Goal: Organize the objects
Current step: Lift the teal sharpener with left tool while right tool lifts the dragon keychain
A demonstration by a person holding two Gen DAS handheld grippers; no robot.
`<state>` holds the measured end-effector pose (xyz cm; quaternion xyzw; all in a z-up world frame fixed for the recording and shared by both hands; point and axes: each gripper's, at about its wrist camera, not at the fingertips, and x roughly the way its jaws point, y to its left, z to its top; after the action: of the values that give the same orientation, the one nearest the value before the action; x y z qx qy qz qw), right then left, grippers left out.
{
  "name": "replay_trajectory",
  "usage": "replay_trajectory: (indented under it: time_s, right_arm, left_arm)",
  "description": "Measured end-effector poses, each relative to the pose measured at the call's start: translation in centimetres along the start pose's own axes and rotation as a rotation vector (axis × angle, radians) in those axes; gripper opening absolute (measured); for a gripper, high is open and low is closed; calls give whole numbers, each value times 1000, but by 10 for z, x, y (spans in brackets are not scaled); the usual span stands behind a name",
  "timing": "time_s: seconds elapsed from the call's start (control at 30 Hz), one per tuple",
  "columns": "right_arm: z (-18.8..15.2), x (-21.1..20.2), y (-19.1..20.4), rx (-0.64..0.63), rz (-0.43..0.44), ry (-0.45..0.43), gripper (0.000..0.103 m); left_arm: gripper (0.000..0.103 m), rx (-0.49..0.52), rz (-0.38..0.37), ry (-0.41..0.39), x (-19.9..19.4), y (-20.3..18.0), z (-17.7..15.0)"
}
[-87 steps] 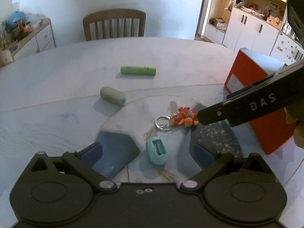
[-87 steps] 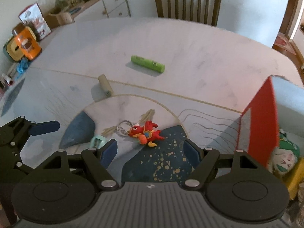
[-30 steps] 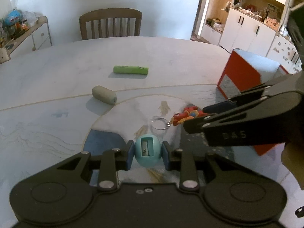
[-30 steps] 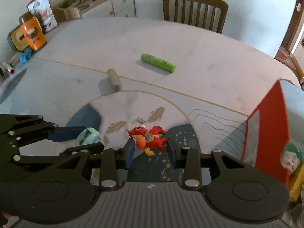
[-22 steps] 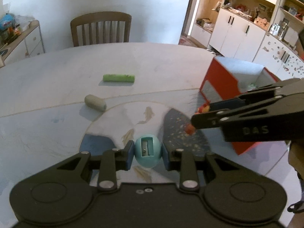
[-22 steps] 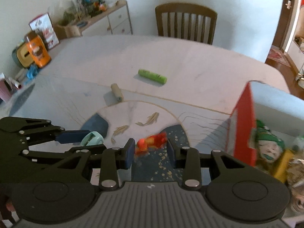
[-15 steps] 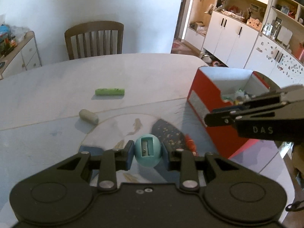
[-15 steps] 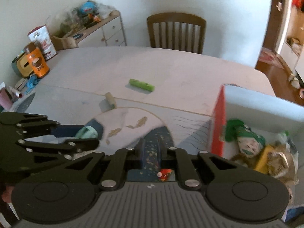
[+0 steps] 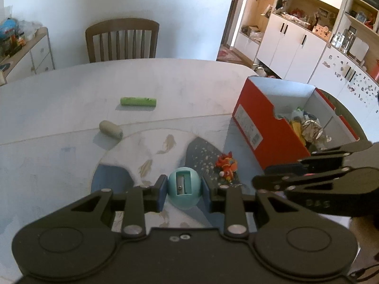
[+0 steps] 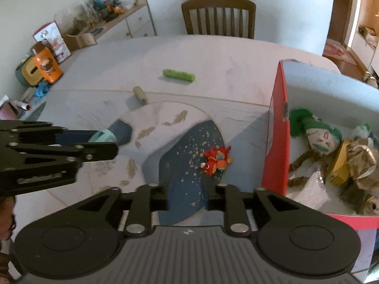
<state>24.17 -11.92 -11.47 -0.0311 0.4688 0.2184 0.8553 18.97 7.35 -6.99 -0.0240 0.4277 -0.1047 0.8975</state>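
Far left in the right wrist view, at 10 o'clock: an orange container point(image 10: 46, 67) and other clutter beside a sideboard point(image 10: 113, 26). On the pale tabletop point(image 9: 71, 108), toward 11 o'clock, a grey-green cylinder point(image 9: 110, 129); just beyond it, well apart, a green tube point(image 9: 138, 101) lying flat. At 12 o'clock past the far edge, a wooden chair point(image 9: 122, 40). Nearer, on the dark speckled patch of the printed mat point(image 10: 189, 156), a red-and-orange toy keychain point(image 9: 226, 165) lying loose, touched by neither tongs, just beside the red wall of the box. At 2 o'clock, an open red box point(image 9: 254, 127) holding a green-haired doll point(image 10: 317, 135), foil wraps and other oddments. Behind it, white cabinets point(image 9: 291, 45).

Left tongs point(image 9: 184, 190) held level above the tabletop, pressed in on a teal pencil sharpener point(image 9: 184, 187), blade slot facing the camera. Right tongs point(image 10: 188, 198) raised over the mat's near edge, spread apart, nothing between the fingers, the keychain below and beyond them toward 1 o'clock.
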Motion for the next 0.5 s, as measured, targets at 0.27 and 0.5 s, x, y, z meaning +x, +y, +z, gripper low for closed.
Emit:
replay_trajectory:
  time_s: [0.27,0.5]
  right_arm:
    - [0,51,-2,120,-87,16,50]
    - [10,85,-9,170,-187,42,50]
  left_arm:
    - [29,-22,12,15,1,18,-6]
    - [29,-37,4,26,7,33,-6]
